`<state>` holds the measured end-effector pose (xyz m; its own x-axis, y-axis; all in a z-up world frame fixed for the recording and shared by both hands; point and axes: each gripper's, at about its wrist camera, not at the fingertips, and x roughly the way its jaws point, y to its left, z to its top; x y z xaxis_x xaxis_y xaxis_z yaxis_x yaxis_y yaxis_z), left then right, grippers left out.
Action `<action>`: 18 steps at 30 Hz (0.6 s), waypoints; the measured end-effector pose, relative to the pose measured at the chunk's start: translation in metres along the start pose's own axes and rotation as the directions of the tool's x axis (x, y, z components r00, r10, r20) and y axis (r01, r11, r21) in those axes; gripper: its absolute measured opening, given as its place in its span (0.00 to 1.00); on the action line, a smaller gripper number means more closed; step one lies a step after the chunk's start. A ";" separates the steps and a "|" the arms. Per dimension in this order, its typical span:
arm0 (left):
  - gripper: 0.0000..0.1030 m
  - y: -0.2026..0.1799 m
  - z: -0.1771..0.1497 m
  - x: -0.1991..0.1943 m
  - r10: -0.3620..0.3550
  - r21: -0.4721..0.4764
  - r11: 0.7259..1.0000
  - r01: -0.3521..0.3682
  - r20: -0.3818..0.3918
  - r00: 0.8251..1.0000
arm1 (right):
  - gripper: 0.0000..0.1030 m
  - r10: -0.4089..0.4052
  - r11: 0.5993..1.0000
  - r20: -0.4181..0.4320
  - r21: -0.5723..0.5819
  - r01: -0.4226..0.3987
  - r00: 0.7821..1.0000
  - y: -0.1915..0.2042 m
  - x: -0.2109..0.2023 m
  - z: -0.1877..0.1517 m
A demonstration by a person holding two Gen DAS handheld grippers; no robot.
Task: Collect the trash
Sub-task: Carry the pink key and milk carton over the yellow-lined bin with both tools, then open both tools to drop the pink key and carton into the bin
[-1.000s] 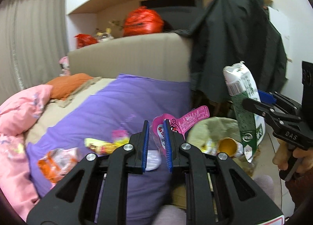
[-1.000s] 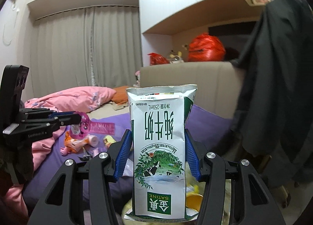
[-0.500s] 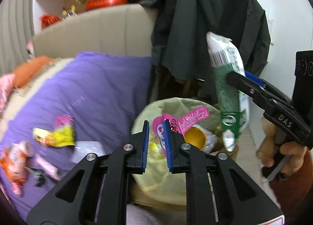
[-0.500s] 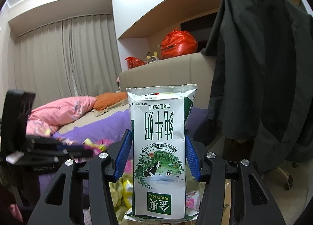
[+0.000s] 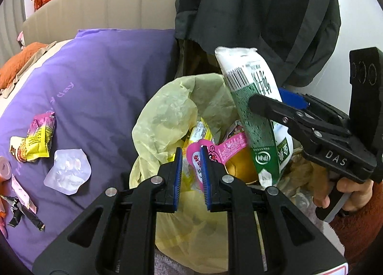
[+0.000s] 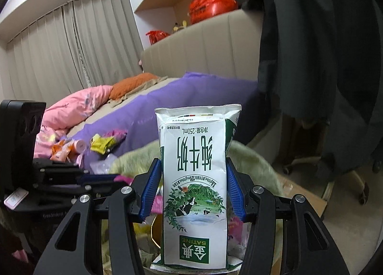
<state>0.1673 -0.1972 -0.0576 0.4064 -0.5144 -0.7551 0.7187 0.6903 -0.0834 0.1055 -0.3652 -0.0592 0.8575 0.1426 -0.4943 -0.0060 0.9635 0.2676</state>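
Two grippers hovering over one yellow bag (image 5: 165, 117). Left gripper (image 5: 191, 167): jaws pinching one pink wrapper (image 5: 227, 149) above the bag's mouth. Right gripper (image 6: 192, 186): jaws gripping one milk carton (image 6: 195, 188), upside down, over the bag's rim. One gold cup (image 5: 239, 171) lying inside the bag. On the purple bed (image 5: 100, 78), lying near each other: one yellow-pink wrapper (image 5: 36, 141), one clear blister pack (image 5: 68, 171).

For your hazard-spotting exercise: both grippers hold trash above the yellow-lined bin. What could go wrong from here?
1. The milk carton sits near the right edge of the trash bag; once the right gripper lets go, it might tip outside.
2. The pink wrapper in the left gripper is light and may cling to the jaws.
3. The two grippers are close together and could collide.
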 end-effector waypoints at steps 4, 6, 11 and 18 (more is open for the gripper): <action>0.14 0.004 -0.005 0.006 -0.002 -0.010 1.000 0.002 -0.016 1.000 | 0.48 0.012 0.999 -0.053 0.046 -0.009 0.999 -0.008 0.000 -0.006; 0.14 0.005 -0.007 0.004 -0.008 -0.012 1.000 0.008 -0.013 1.000 | 0.48 0.018 0.999 -0.085 0.042 -0.015 0.996 -0.006 0.000 -0.008; 0.14 0.011 -0.005 -0.004 -0.036 -0.057 0.998 0.037 0.011 0.999 | 0.47 -0.033 0.999 -0.097 -0.044 0.029 0.995 0.007 -0.006 -0.012; 0.14 0.010 0.005 -0.004 -0.042 -0.064 0.997 0.043 0.021 0.999 | 0.47 -0.045 0.999 -0.089 -0.017 0.044 0.995 0.001 -0.009 -0.015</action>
<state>0.1758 -0.1904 -0.0517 0.3877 -0.5530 -0.7375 0.6977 0.6989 -0.1573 0.0898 -0.3621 -0.0671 0.8080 0.1186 -0.5771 0.0226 0.9726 0.2315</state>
